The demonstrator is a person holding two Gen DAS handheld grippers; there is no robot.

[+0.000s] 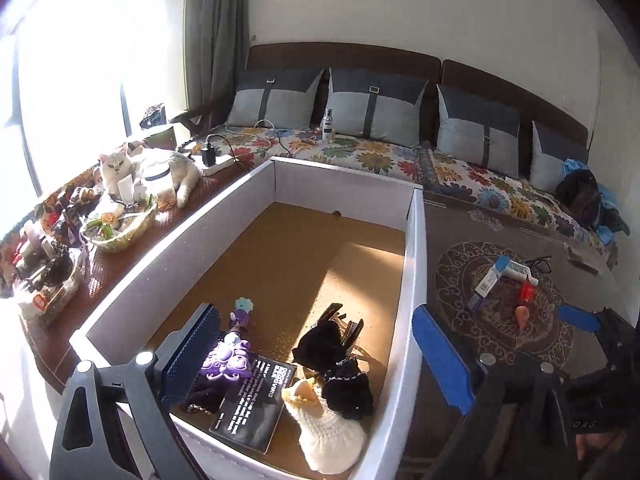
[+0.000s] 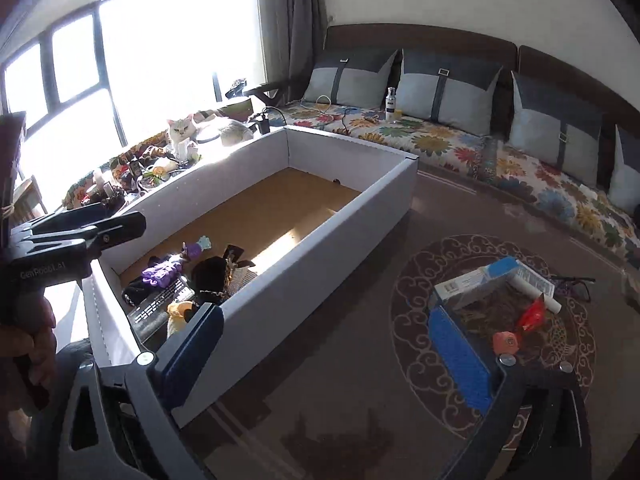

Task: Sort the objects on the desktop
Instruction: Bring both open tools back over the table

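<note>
Hovering with jaws spread wide and nothing between them, the left gripper (image 1: 316,360) sits over the near end of the white box (image 1: 414,248), its left finger inside the box and its right finger outside the wall. Directly between and below its fingers lie the already-boxed things: purple toy (image 1: 230,358), black card (image 1: 252,400), black plush (image 1: 340,364), cream knit item (image 1: 332,428). The right gripper (image 2: 328,354) is also released and empty, above bare carpet, straddling the box's near corner. The remaining pile is ahead and right of its jaws, near but not between them: orange roll (image 2: 506,342) just beside the blue pad, red wrapper (image 2: 531,314), blue-white carton (image 2: 472,282), white tube (image 2: 538,290), glasses (image 2: 576,284) farthest out. Risks, judged: the small orange roll may roll off if a finger nudges it; the crinkly wrapper could slip from a pinch; the overlapping carton and tube invite a double grab; a finger could clip the box wall on transfer. The cat (image 2: 182,132) on the ledge behind the box might step in.
</note>
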